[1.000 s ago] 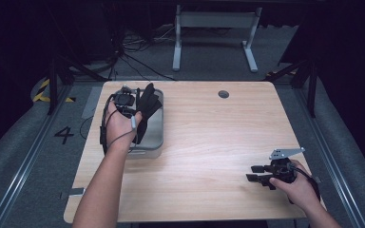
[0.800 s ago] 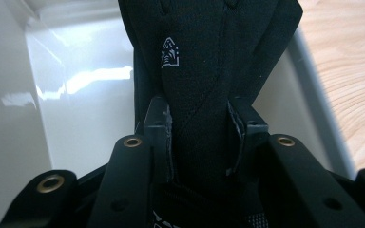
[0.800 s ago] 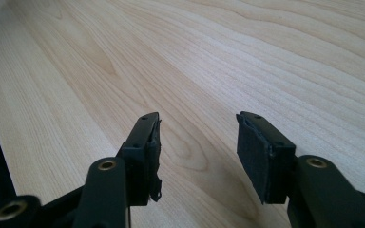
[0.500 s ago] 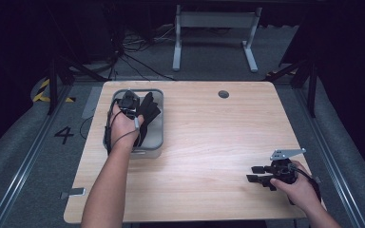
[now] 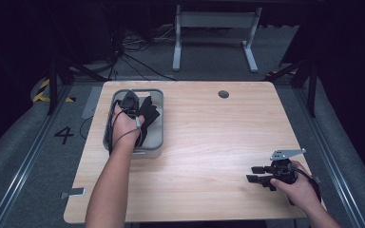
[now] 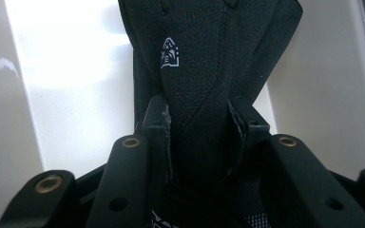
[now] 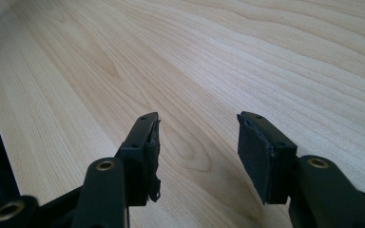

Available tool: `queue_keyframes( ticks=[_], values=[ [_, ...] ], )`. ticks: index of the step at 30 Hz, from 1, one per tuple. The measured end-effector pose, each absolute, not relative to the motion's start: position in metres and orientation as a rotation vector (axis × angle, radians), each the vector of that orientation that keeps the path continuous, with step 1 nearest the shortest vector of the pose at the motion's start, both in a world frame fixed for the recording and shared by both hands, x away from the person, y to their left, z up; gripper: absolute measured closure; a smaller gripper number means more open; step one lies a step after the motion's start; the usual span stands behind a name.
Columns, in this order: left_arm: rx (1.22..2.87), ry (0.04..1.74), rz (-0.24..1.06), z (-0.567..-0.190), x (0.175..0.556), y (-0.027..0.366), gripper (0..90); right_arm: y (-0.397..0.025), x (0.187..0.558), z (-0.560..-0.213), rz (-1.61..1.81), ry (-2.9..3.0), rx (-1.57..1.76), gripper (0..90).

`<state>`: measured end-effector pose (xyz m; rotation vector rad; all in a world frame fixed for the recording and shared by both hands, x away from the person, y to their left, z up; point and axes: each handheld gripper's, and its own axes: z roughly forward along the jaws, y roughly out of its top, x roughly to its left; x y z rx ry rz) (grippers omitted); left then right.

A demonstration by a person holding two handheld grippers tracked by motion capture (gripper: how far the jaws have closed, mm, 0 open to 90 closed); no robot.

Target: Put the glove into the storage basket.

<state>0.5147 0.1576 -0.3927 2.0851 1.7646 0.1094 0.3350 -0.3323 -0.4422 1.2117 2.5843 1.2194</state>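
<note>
The left gripper (image 5: 135, 108) has moved deeper over the grey bin (image 5: 158, 142) than a second ago, carrying a black glove (image 5: 148, 114) that now hangs inside the bin's walls. In the left gripper view its fingers (image 6: 155, 124) pinch the glove's cuff end between them, the rest of the glove (image 6: 204, 61) stretching ahead toward the pale bin floor. Judging from this, release is near. The right gripper (image 5: 259, 175) rests unchanged on the wooden table (image 5: 209, 137), its fingers (image 7: 261, 152) spread with bare wood between them.

glove (image 6: 204, 71): matt black stitched cloth | bin (image 5: 158, 142): smooth grey plastic, glossy inside | table (image 5: 209, 137): pale grained wood, smooth | pads (image 7: 259, 152): rough black
</note>
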Motion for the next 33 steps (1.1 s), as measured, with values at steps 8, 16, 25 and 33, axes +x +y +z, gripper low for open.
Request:
queue_keyframes(
  ticks=[8,16,25,33],
  values=[
    [2.076,1.762,0.136,-0.394,0.516,0.157,53.5,-0.333,0.334,-0.442,1.221,2.577,1.21,50.2],
    [2.078,1.691,0.192,-0.382,0.508,0.157,39.3,-0.334,0.335,-0.442,1.215,2.574,1.213,50.0],
    [2.057,1.584,0.193,-0.363,0.493,0.158,39.1,-0.333,0.336,-0.442,1.214,2.571,1.213,49.7],
    [2.052,1.526,0.211,-0.349,0.474,0.159,40.3,-0.335,0.341,-0.439,1.23,2.559,1.211,49.6]
  ],
)
